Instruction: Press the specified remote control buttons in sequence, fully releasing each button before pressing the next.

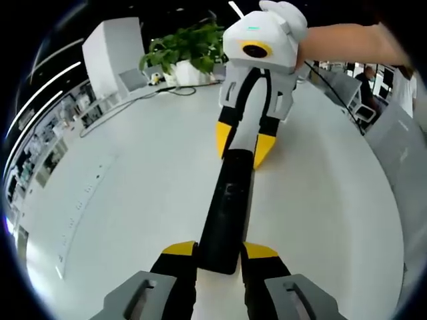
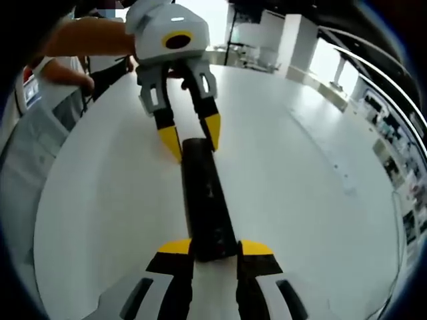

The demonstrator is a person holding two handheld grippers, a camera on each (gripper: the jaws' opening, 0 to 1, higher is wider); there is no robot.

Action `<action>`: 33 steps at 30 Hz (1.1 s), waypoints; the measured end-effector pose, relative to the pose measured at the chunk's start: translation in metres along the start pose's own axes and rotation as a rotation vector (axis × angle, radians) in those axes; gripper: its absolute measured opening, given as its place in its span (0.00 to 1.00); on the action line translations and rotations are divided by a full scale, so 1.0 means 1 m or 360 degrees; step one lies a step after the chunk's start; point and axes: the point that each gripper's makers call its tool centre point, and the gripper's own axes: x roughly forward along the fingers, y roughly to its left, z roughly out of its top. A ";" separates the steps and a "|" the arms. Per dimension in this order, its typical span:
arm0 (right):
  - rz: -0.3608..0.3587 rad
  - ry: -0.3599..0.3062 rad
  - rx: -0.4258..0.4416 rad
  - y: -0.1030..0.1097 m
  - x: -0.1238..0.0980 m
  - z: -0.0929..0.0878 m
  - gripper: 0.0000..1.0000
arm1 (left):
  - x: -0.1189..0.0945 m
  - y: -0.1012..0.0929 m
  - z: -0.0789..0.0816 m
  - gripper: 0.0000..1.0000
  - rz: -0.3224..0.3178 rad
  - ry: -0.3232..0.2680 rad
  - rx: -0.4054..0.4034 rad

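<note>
On the smooth, matte white round table (image 1: pixel 100 200), seen in the left gripper view, a leafy green potted plant (image 1: pixel 183 50) stands at the far edge beside a grey laptop (image 1: pixel 133 80). At the centre lies one remote control (image 1: pixel 228 210), a long, slim, glossy black bar with faint buttons on its top face. The left gripper (image 1: pixel 219 253) rises from the bottom; its two black jaws with yellow tips sit narrow, closed against the sides of the remote's near end. At the far end the right gripper (image 1: pixel 244 148), white-bodied with black arms and yellow tips, straddles the remote's other end; a hand (image 1: pixel 347 43) holds it from the right.

In the right gripper view the same remote control (image 2: pixel 205 207) runs up the middle of the table (image 2: pixel 300 200). The right gripper (image 2: pixel 215 252) clasps its near end, jaws narrow, tips touching both sides. The left gripper (image 2: pixel 192 139) grips the far end.

There are two grippers and one remote.
</note>
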 end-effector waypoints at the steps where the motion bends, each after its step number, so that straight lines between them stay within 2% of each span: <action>1: -0.0001 -0.0002 -0.0002 0.000 0.000 0.001 0.20 | 0.000 0.000 0.000 0.25 0.0000 0.0004 0.0002; 17: -0.0001 -0.0024 -0.0017 0.002 -0.005 0.005 0.20 | -0.008 0.000 0.002 0.25 0.0008 -0.0002 0.0014; 33: -0.0014 -0.0028 -0.0037 0.005 -0.020 0.009 0.20 | -0.017 -0.009 0.013 0.25 0.0013 -0.0010 0.0027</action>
